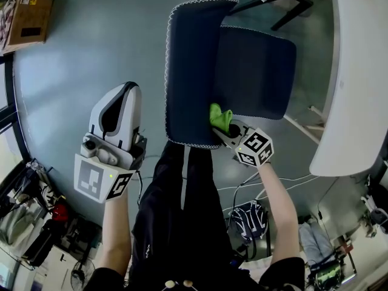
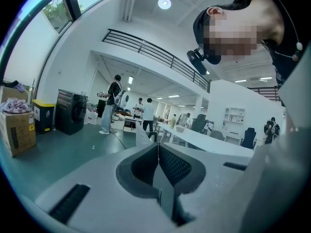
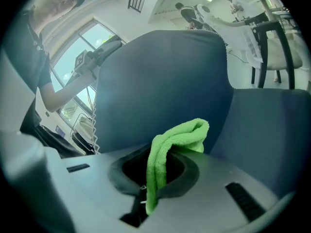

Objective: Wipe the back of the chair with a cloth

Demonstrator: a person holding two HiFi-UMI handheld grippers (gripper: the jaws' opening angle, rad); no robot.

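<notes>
The chair's dark blue backrest (image 1: pixel 193 71) with white edge stitching stands in front of me, and its seat (image 1: pixel 259 77) lies beyond to the right. My right gripper (image 1: pixel 225 128) is shut on a folded green cloth (image 1: pixel 219 116). It holds the cloth at the backrest's lower right, by the seat. In the right gripper view the cloth (image 3: pixel 171 144) sticks up from the right gripper (image 3: pixel 156 171) close before the backrest (image 3: pixel 160 76); I cannot tell whether it touches. My left gripper (image 1: pixel 128 90) hangs left of the chair, apart from it. In the left gripper view my left gripper (image 2: pixel 158 152) is shut and holds nothing.
A white table (image 1: pixel 354 71) curves along the right side. Another chair's black legs (image 1: pixel 285 2) stand behind the seat. A cardboard box (image 1: pixel 27 17) sits at the far left. Cables and bags lie on the floor near my legs (image 1: pixel 182 211). People (image 2: pixel 114 103) stand far down the hall.
</notes>
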